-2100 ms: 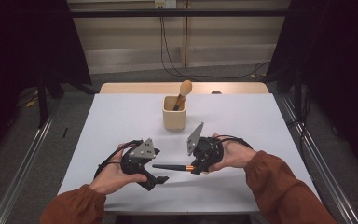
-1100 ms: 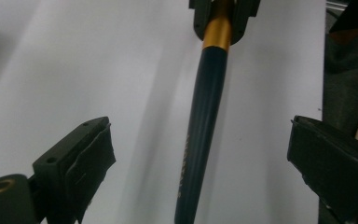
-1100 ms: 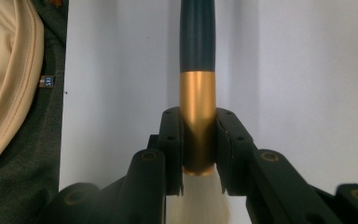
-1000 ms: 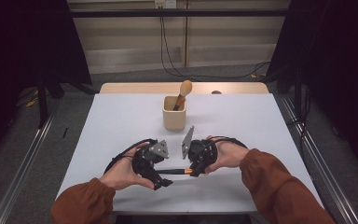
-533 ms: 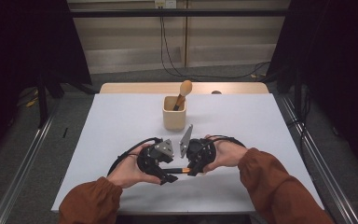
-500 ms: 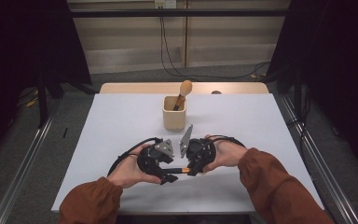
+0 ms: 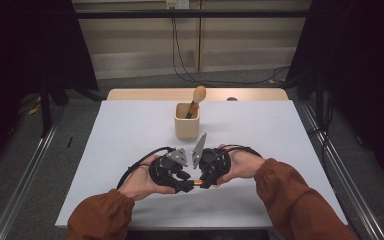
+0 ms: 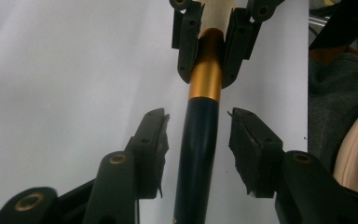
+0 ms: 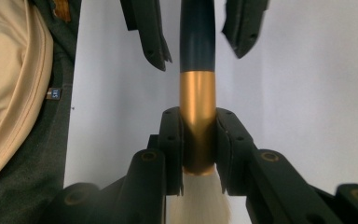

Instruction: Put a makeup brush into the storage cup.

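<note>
Grippers (image 7: 192, 176) tip-to-tip (left gripper closing)

The worktop (image 7: 280, 130) is a plain white rectangular sheet with a strip of light wood showing along its far edge. On it, towards the far side and near the middle of its width, stands a small square beige holder (image 7: 186, 121), upright, with a wooden-knobbed utensil (image 7: 197, 98) leaning inside. The person's hands rest low over the near half
</note>
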The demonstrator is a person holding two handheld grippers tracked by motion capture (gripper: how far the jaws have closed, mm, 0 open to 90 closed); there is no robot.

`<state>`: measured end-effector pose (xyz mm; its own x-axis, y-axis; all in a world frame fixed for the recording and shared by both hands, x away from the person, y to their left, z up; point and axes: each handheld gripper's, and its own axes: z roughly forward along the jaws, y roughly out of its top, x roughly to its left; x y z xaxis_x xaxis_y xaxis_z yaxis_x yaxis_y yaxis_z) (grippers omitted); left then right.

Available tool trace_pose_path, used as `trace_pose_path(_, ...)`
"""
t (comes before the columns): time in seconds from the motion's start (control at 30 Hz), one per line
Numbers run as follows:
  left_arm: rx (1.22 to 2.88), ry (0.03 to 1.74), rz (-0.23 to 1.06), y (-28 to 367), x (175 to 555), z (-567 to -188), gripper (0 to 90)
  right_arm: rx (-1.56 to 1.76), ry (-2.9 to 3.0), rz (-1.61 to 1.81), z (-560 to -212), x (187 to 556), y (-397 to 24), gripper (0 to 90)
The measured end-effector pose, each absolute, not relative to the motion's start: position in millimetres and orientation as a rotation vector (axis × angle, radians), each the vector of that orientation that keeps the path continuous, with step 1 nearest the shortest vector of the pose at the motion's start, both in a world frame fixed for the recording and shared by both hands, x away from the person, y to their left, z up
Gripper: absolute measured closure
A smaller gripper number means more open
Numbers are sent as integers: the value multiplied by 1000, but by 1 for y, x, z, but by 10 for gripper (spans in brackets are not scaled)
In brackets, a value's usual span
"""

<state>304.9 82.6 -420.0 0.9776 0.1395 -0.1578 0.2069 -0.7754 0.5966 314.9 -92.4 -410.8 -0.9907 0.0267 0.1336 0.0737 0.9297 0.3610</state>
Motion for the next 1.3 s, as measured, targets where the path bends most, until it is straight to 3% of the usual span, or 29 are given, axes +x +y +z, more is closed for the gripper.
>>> trace_pose_path(0.03, 2471, 236, -139, 82, 304, -420, 630, -87, -2964, -567, -411, 316, -93, 745)
trace_pose_path(0.13, 2467, 240, -137, 82, 304, -421, 658, -81, -2964, -570, -411, 315, -93, 746)
trace_pose_path(0.9, 2487, 211, -179, 78, 305, -430, 726, -50, -2995, -573, -414, 311, -89, 744)
trace_pose_path(1.3, 2475, 233, -198, 78, 304, -431, 745, -46, -2974, -589, -414, 312, -91, 700)
